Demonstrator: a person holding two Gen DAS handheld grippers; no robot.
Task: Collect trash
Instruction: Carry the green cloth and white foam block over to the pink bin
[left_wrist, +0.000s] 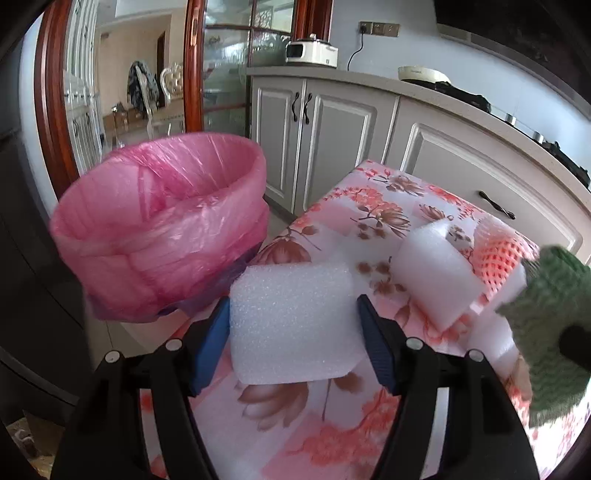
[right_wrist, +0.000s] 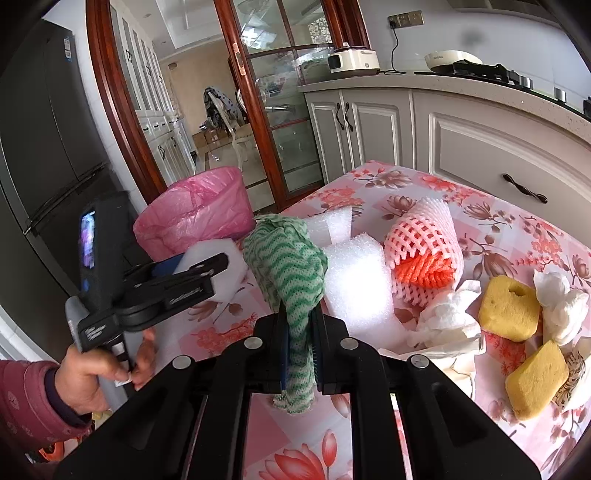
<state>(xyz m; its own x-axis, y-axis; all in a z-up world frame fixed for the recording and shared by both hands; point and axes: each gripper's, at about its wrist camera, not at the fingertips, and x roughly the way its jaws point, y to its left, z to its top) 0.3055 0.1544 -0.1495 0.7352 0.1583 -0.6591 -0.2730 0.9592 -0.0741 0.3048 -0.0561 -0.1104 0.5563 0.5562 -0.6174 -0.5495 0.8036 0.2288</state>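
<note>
- between my left gripper's (left_wrist: 293, 325) blue pads sits a white foam block (left_wrist: 291, 325), pinched from both sides and held above the flowered tablecloth (left_wrist: 295, 435).
- beyond that block, off the table's edge, stands the bin with its pink liner (left_wrist: 162, 225), mouth open toward me.
- my right gripper (right_wrist: 299, 354) is nearly closed, clamped on a green wavy-patterned cloth (right_wrist: 288, 266) that bunches up above the pads and hangs down below them.
- in the right wrist view my left gripper (right_wrist: 184, 275) shows from the side, foam in its grip, near the pink-lined bin (right_wrist: 195, 214).
- on the tablecloth (right_wrist: 517, 229) lie more white foam pieces (right_wrist: 356, 280), just beside the cloth.
- right of them rests a pink foam fruit net (right_wrist: 424, 236) with an orange one (right_wrist: 424, 273) tucked inside it.
- further right: crumpled white tissues (right_wrist: 450, 314), then two yellow sponges (right_wrist: 508, 308), one nearer me than the other, with more tissue (right_wrist: 561, 306) touching them.
- behind the table runs a row of grey cabinets (right_wrist: 388, 122).
</note>
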